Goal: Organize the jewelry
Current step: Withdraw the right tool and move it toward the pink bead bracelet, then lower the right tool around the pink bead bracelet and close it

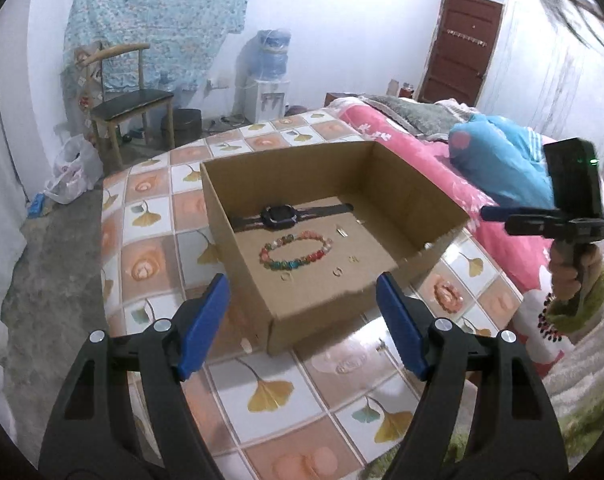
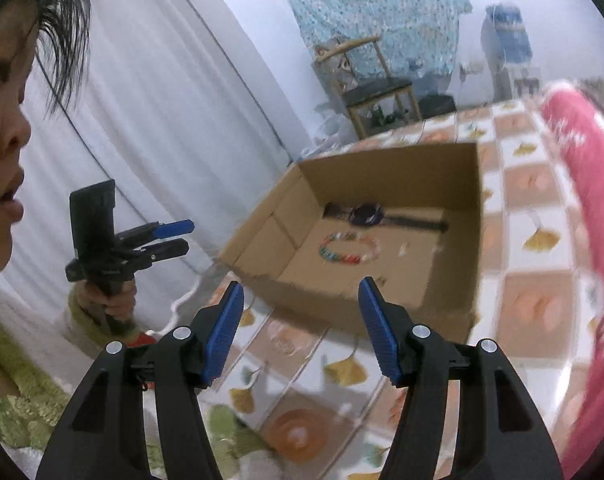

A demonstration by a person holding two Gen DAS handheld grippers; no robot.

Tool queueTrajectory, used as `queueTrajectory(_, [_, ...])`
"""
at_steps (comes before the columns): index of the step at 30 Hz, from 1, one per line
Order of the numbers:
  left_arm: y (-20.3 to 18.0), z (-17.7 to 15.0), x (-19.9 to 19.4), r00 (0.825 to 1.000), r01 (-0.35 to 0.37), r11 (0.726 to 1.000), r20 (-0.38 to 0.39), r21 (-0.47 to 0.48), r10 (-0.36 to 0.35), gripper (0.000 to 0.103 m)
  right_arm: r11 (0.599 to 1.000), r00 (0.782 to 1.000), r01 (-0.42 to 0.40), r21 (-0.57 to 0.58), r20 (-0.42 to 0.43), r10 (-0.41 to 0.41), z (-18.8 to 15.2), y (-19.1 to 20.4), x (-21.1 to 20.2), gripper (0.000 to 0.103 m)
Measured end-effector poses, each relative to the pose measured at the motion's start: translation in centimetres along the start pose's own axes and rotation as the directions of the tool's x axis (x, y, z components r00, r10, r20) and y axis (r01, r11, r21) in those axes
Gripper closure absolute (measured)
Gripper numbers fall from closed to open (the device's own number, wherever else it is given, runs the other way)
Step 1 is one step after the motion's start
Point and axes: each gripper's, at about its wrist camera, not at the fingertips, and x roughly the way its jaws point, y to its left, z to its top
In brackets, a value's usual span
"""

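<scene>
An open cardboard box [image 1: 237,248] [image 2: 458,308] sits on a table with a tile-patterned cloth [image 1: 269,396]. On its floor lie a dark watch [image 1: 279,214] [image 2: 366,213], a colourful bead bracelet [image 1: 297,250] [image 2: 350,248], small rings [image 1: 337,271] and a small metal piece [image 1: 343,232]. My left gripper [image 1: 302,320] [image 2: 181,236] hovers in front of the box's near corner, open, with nothing between its blue pads. My right gripper [image 2: 302,320] [image 1: 498,218] hangs before the box's near wall, also open and holding nothing.
A bed with a pink cover [image 1: 414,148] and a blue bundle [image 1: 498,160] runs along the table's right side. A wooden chair [image 1: 129,108], a water dispenser [image 1: 267,92] and bags stand on the floor beyond. The person's face is close at the left of the right wrist view.
</scene>
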Motion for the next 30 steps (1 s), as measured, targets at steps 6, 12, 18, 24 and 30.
queueTrajectory(6, [-0.3,-3.3,-0.3,0.998,0.045,0.999,-0.037,-0.029,-0.046,0.029,1.000,0.997,-0.011,0.017,-0.082,0.012,-2.9,0.4,3.1,0.045])
queueTrajectory(12, [-1.2,-6.7,2.4,0.990,0.077,0.994,-0.109,-0.081,-0.086,0.029,0.995,0.990,-0.009,0.104,-0.142,0.024,-5.8,0.0,5.8,0.045])
queueTrajectory(18, [-3.3,-8.4,5.4,0.982,0.114,0.992,-0.146,-0.047,-0.120,0.029,0.994,0.984,0.077,0.078,-0.167,-0.063,-7.1,0.5,7.0,0.045])
queueTrajectory(24, [-6.6,-9.2,8.0,0.982,0.100,0.991,-0.171,0.084,-0.085,0.029,0.983,0.969,0.181,0.033,-0.179,-0.173,-8.5,0.6,7.4,0.045])
queueTrajectory(30, [-8.4,-9.4,10.0,0.980,0.068,0.985,-0.194,0.158,-0.037,0.037,0.976,0.967,0.211,0.056,-0.158,-0.200,-9.1,-0.3,6.7,0.045])
